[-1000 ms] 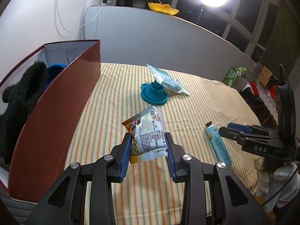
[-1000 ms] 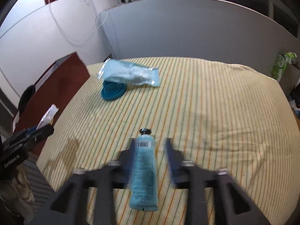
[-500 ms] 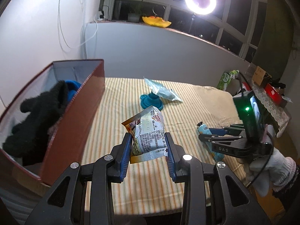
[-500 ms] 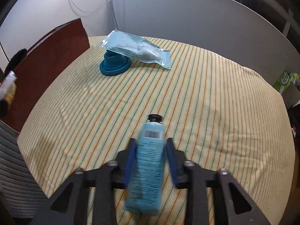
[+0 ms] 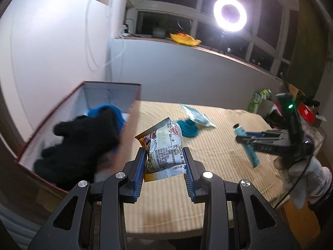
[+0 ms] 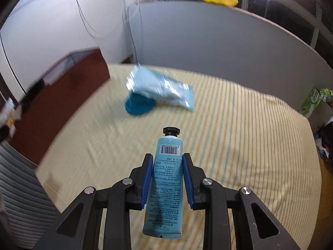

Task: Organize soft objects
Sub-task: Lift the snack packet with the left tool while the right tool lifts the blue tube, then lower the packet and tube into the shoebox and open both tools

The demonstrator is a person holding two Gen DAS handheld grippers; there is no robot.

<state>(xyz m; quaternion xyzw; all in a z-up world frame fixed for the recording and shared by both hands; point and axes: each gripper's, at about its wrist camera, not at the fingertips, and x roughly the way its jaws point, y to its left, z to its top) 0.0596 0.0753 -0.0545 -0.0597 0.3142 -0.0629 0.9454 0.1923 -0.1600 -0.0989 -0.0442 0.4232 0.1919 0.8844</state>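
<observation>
Left wrist view: the left tool point(image 5: 164, 160) clamps a crinkled foil snack packet point(image 5: 164, 148) beside the open red box point(image 5: 133, 91). Right tool point(image 6: 168, 166) pinches a smooth blue plastic tube point(image 6: 166, 179) above the striped bench point(image 6: 239, 135).

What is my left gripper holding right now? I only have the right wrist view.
Observer: The left gripper is shut on a crinkled silver and orange snack packet, held in the air.
Operator: What's in the dark red box?
Observer: A fuzzy black glove lying partly over a bright blue cloth item.
Operator: Is the packet over the box?
Observer: No, it appears beside the box, over the striped yellow tablecloth.
</observation>
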